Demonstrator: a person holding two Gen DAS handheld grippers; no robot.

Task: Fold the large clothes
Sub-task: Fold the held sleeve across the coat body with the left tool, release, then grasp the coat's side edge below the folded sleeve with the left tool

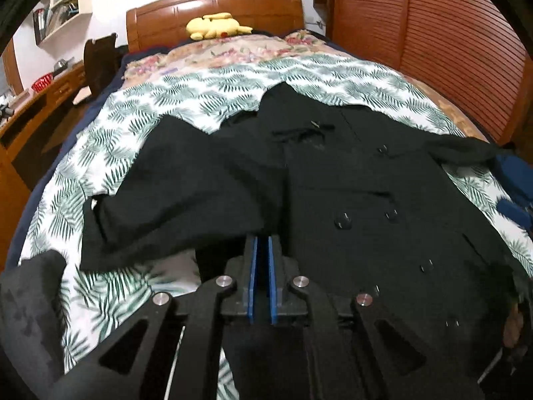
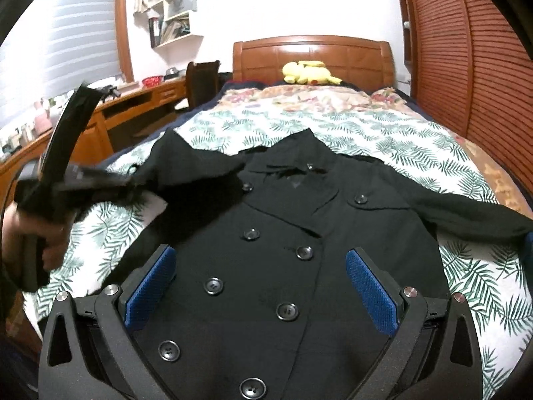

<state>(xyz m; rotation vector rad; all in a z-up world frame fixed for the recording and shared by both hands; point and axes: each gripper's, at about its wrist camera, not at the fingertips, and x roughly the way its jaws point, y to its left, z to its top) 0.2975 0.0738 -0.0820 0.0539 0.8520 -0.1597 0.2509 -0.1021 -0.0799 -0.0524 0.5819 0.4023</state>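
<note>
A black double-breasted coat (image 1: 349,180) lies front up on the bed, collar toward the headboard; it also fills the right wrist view (image 2: 299,233). My left gripper (image 1: 263,243) is shut on the coat's left sleeve (image 1: 186,193), which is lifted and drawn over the coat's body. In the right wrist view the left gripper (image 2: 126,183) shows at the left, pinching that sleeve's end. My right gripper (image 2: 263,273) is open and empty, hovering over the coat's buttoned front. The right sleeve (image 2: 466,216) lies stretched out to the right.
The bed has a palm-leaf sheet (image 2: 383,133) and a floral blanket (image 2: 316,98) near the wooden headboard (image 2: 309,56), with a yellow plush toy (image 2: 308,72). A wooden desk (image 2: 100,116) and chair stand left; a slatted wardrobe (image 2: 466,66) stands right.
</note>
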